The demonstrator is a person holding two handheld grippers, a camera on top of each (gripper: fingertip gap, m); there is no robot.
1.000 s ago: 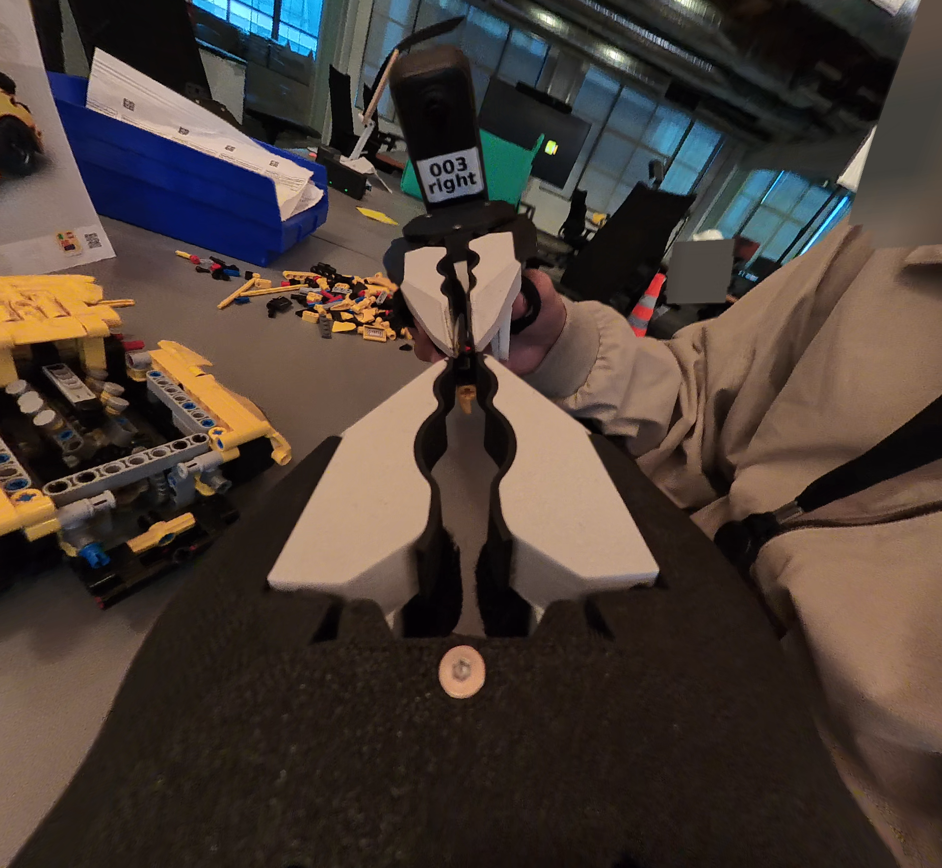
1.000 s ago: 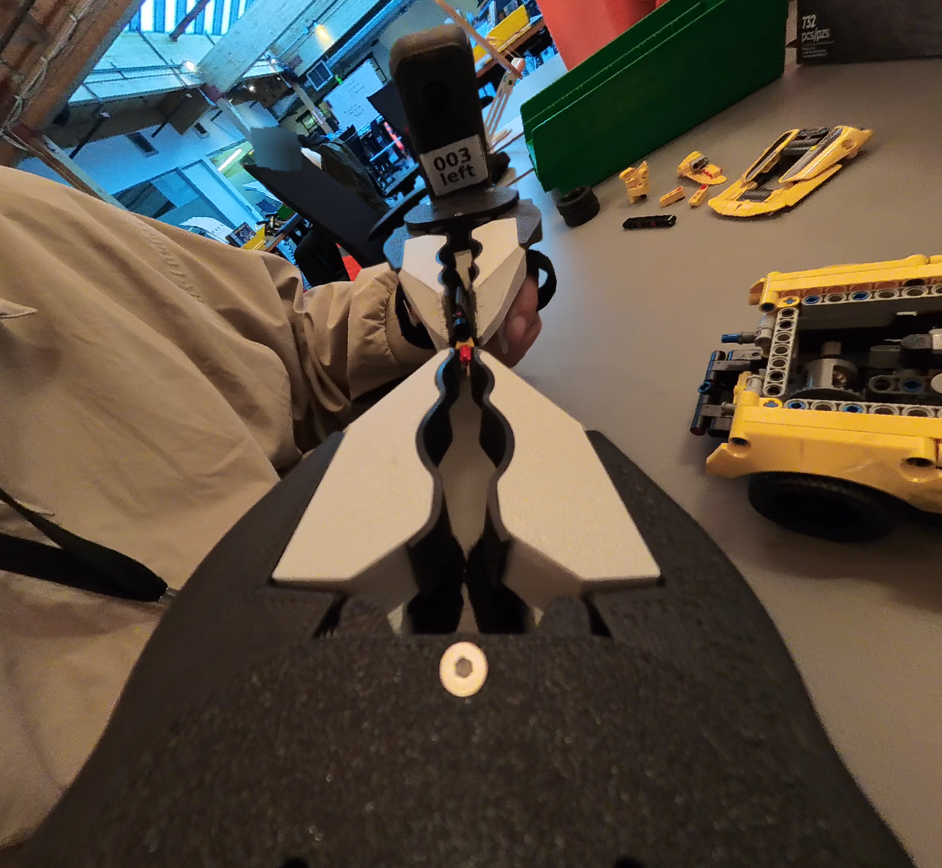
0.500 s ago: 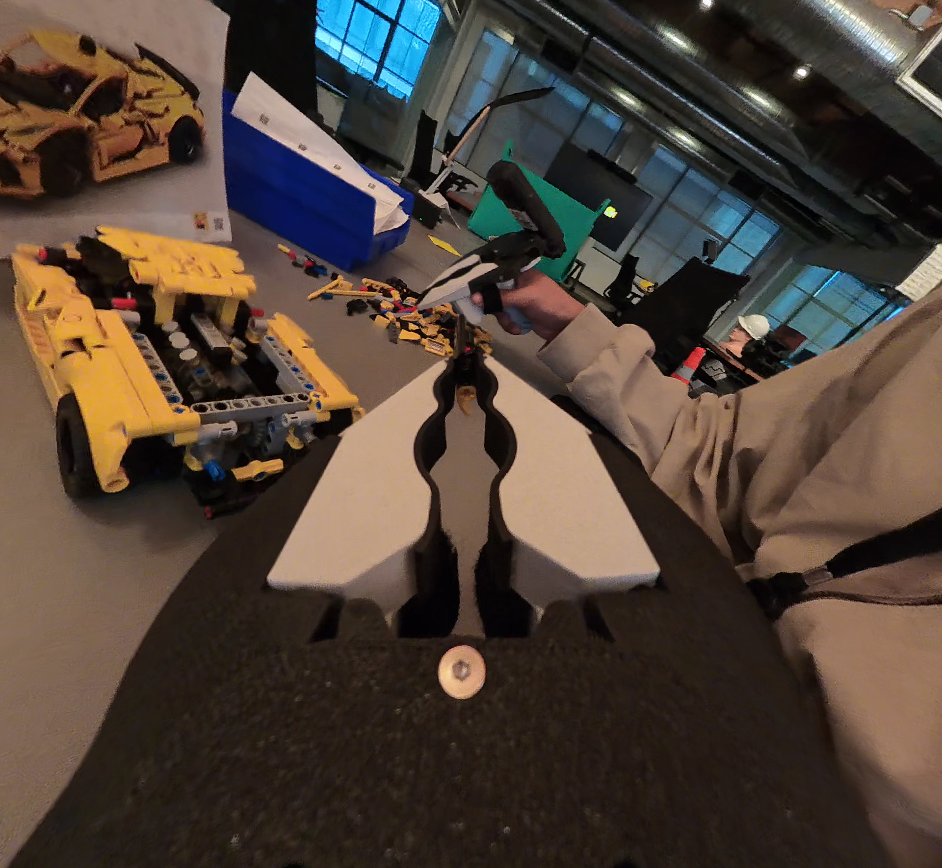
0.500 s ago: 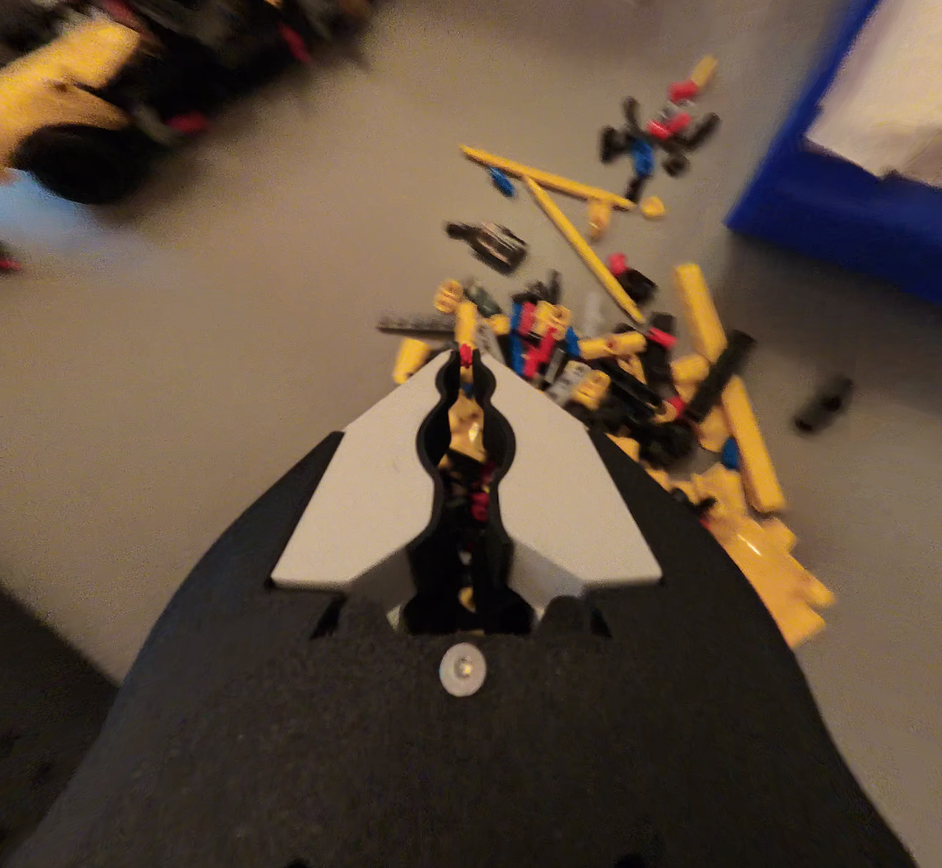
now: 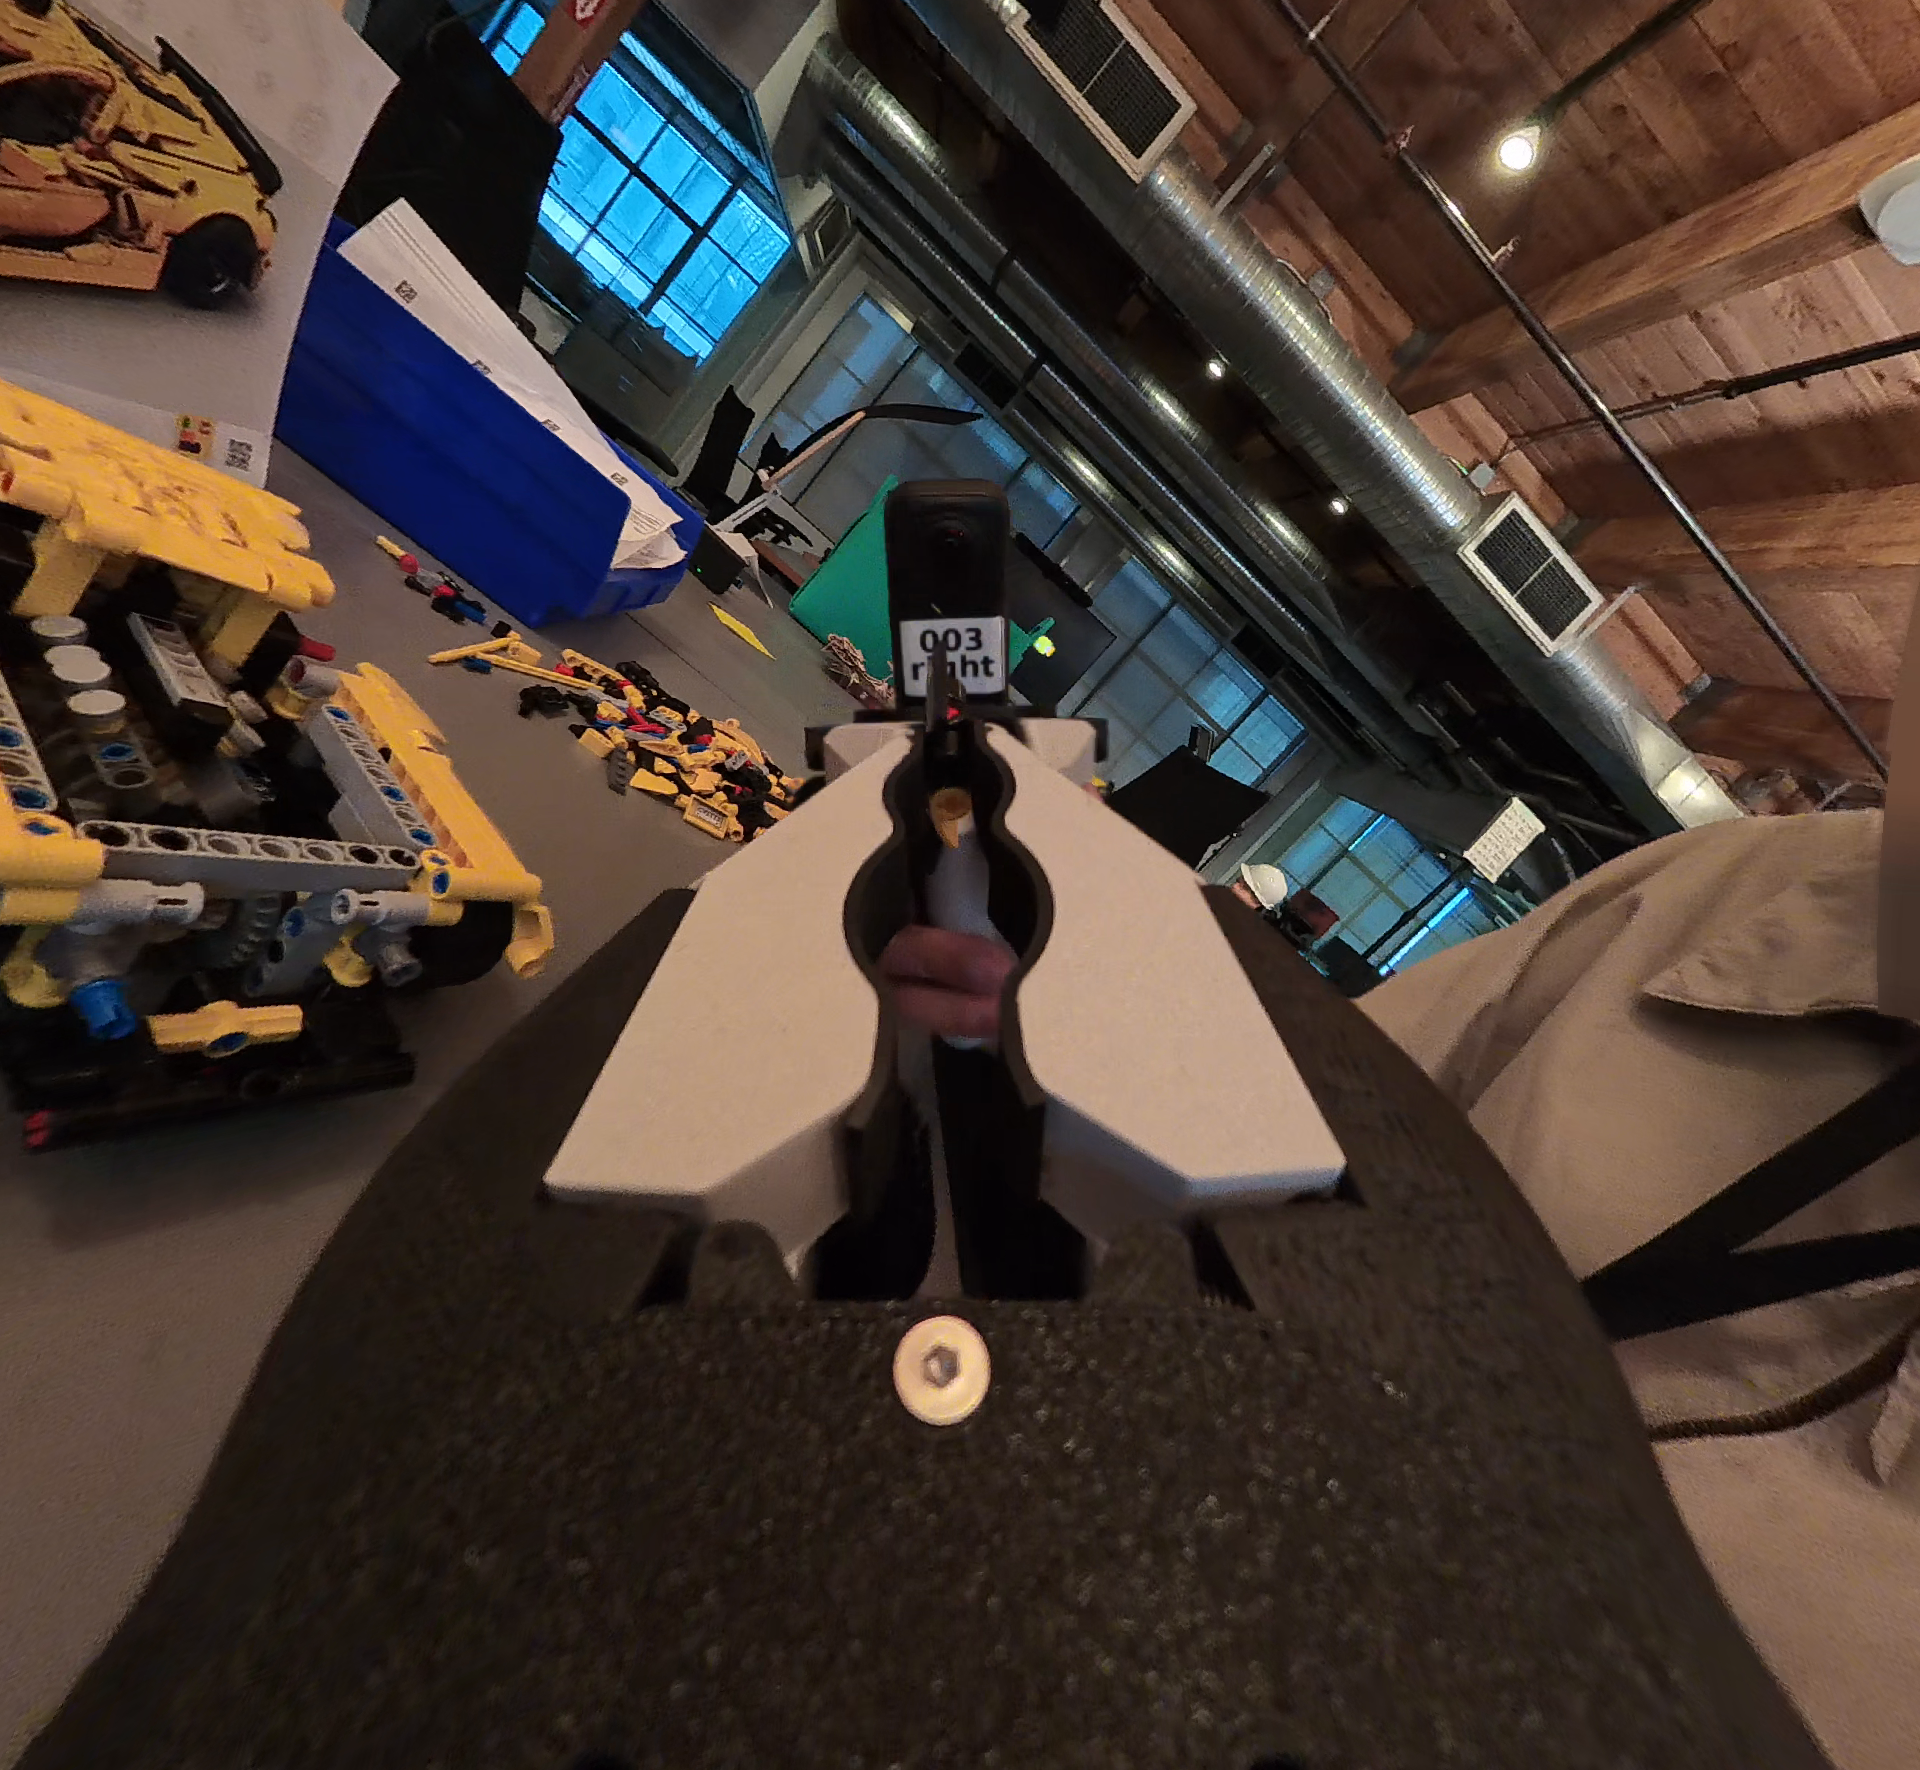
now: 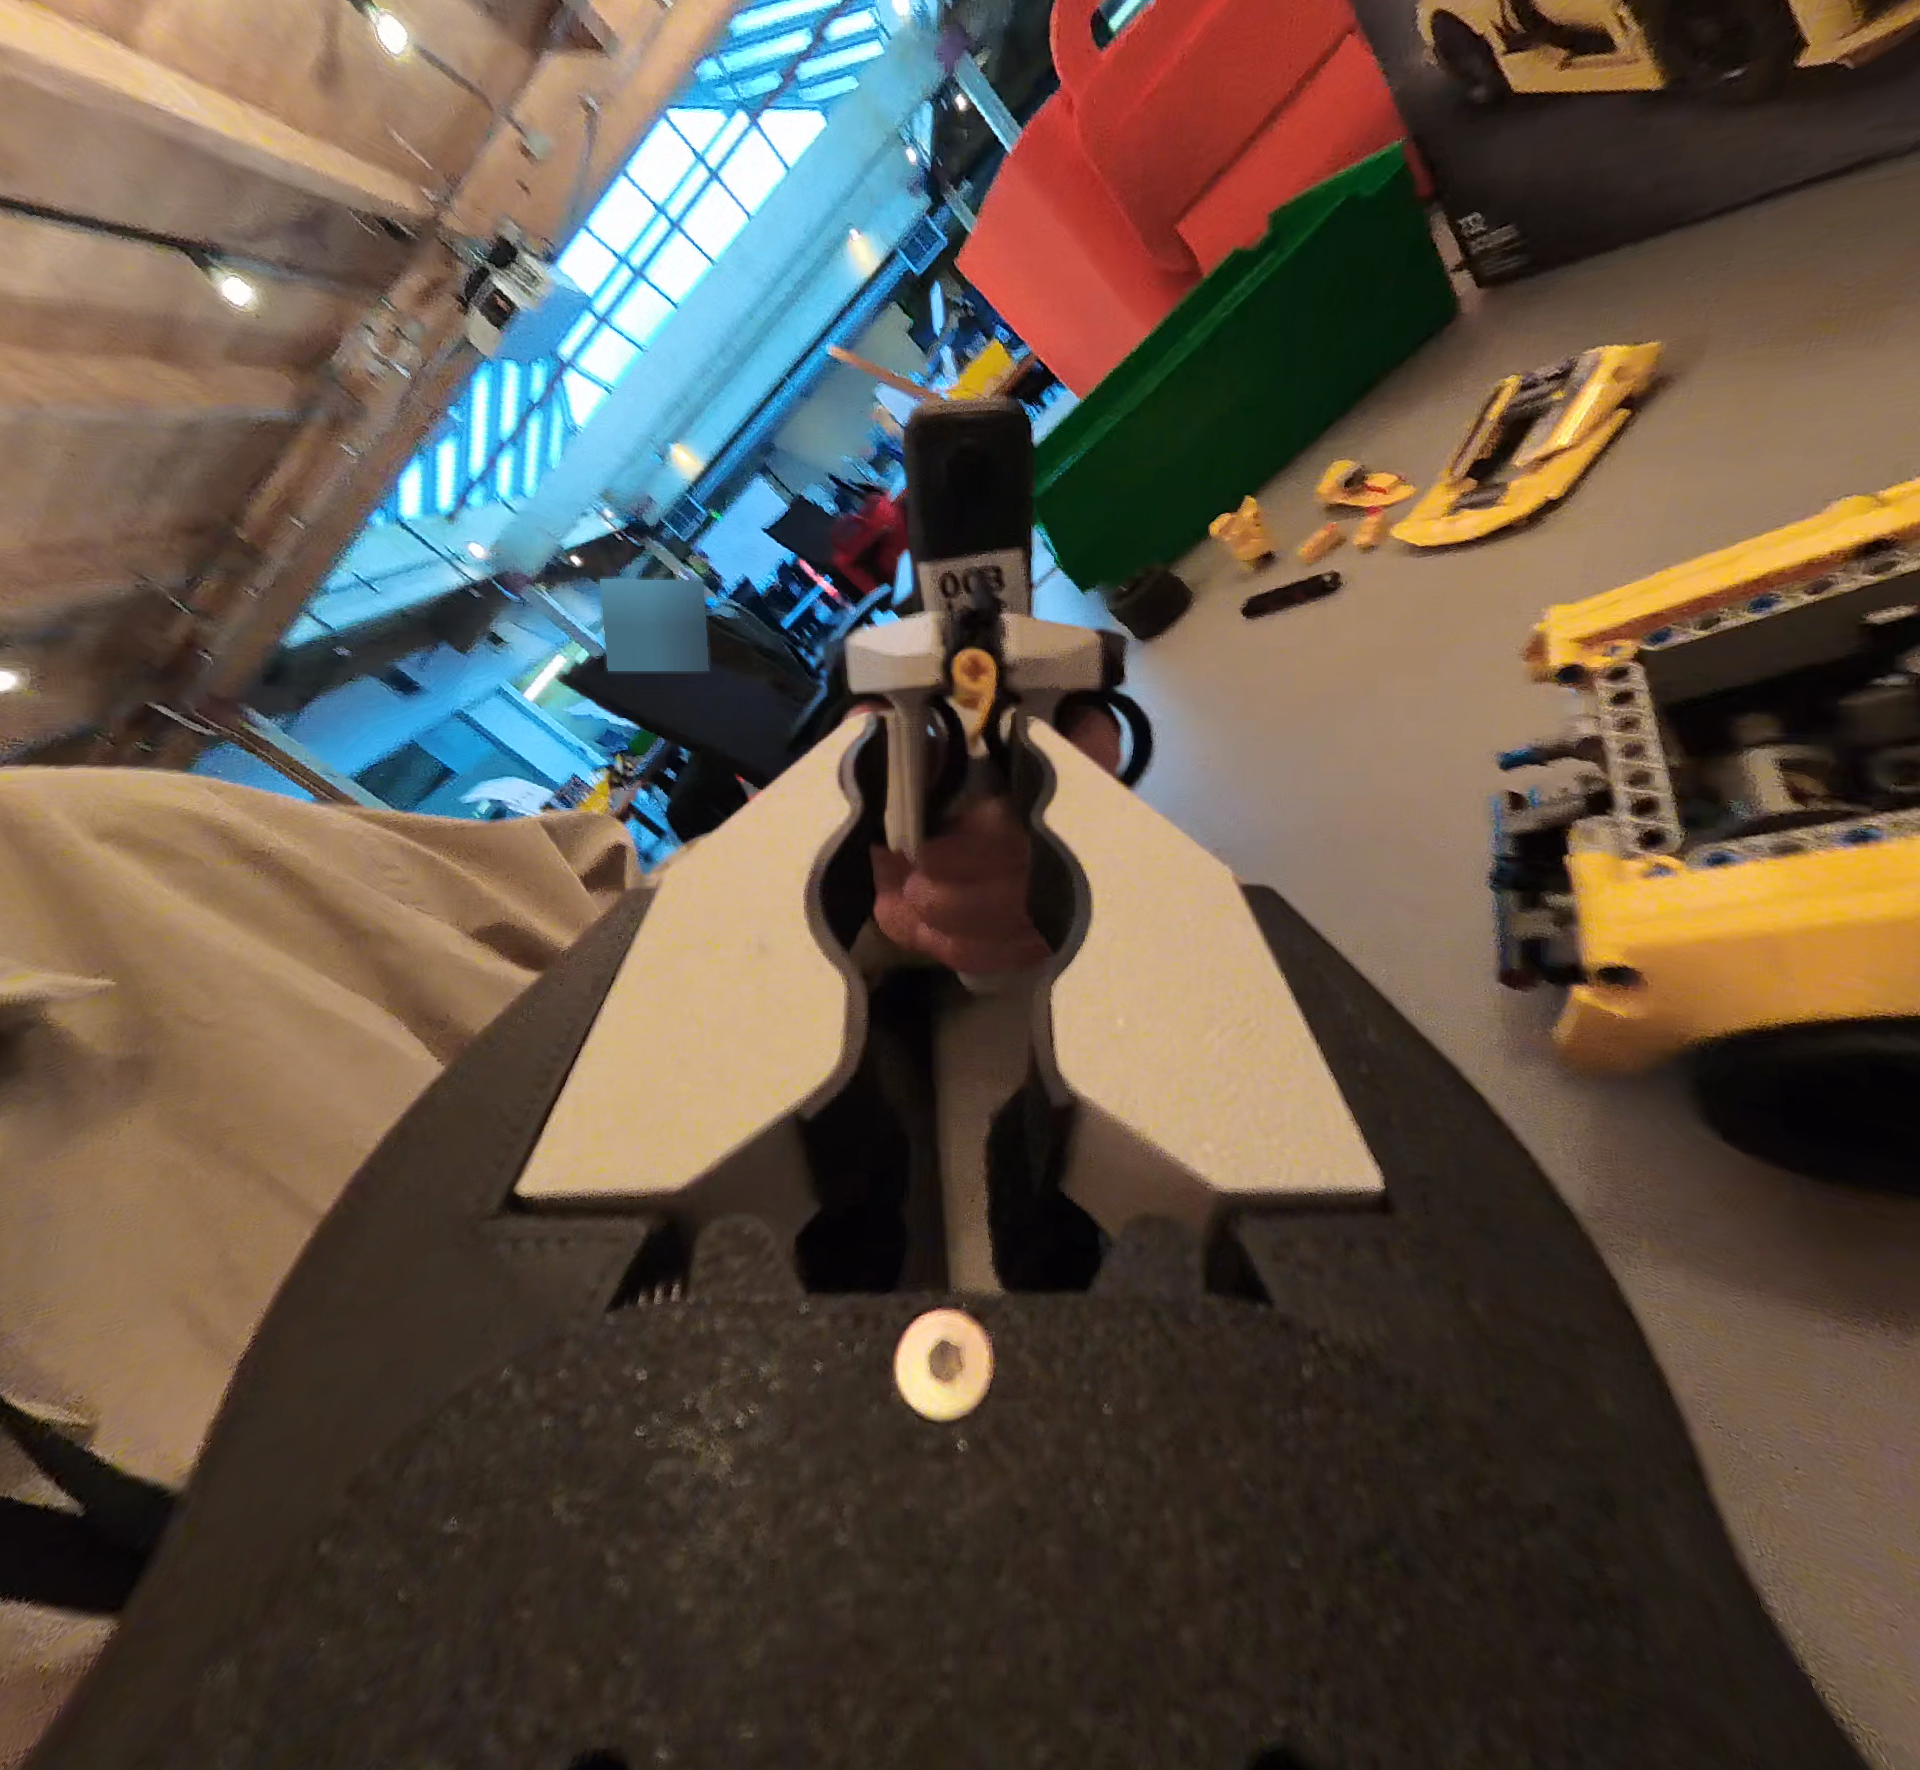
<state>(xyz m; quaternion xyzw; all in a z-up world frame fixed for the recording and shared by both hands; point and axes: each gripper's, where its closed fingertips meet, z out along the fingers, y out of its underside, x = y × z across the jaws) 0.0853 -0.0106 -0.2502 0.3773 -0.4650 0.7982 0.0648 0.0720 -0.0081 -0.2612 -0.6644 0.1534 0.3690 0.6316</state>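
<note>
The left gripper, all but closed, pinches a yellow piece tip to tip with the right gripper, which is part open and seemingly empty (blur hides detail), over a grey table in a timber-roofed hall, with a car to the left gripper's left.

Overall level: dim indoor scene, warm cast on the timber ceiling, cool blue from the windows.
Light sources: small ceiling spotlights; daylight through the skylight.
Glare: spotlights and window panes blow out to white.
Shadows: soft, dark under the yellow toy car on the grey worktop.
Distortion: strong fisheye bend; beams and ducts curve towards the edges.
Focus: left wrist view fairly sharp; right wrist view soft, car and background smeared.
Grain: noise visible on dark foreground plastic.
</note>
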